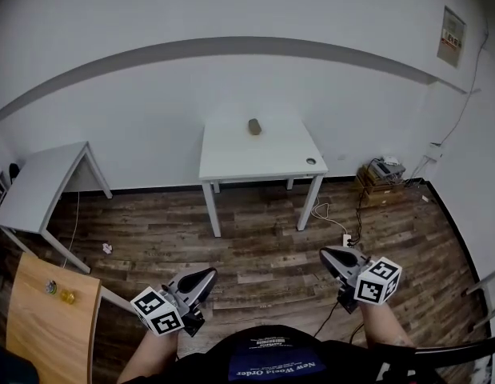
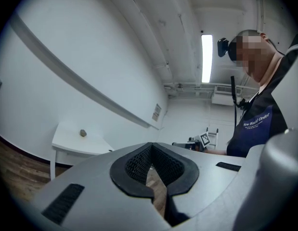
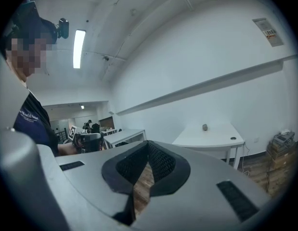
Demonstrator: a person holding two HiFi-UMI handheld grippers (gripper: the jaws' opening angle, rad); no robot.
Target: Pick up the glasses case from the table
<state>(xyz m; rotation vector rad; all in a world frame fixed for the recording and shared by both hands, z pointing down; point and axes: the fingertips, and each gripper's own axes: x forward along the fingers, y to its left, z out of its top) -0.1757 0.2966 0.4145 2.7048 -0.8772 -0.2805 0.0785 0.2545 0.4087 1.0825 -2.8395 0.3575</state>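
Note:
The glasses case [image 1: 254, 126] is a small dark oblong lying near the back of the white table [image 1: 231, 162] across the room. It also shows as a tiny dark lump, the case [image 2: 83, 133] in the left gripper view and the case [image 3: 205, 127] in the right gripper view. My left gripper [image 1: 209, 276] and right gripper [image 1: 325, 254] hover over the wooden floor close to my body, well short of the table. Both point toward it. The left gripper [image 2: 151, 147] has its pads meeting at the tips with nothing held. The right gripper [image 3: 148, 143] is shut the same way.
A grey desk [image 1: 47, 186] stands at the left. A wooden table [image 1: 39, 326] at the lower left carries small yellow items [image 1: 67, 296]. Boxes with a device [image 1: 381, 178] sit by the right wall. A cable and power strip [image 1: 347, 240] lie on the floor.

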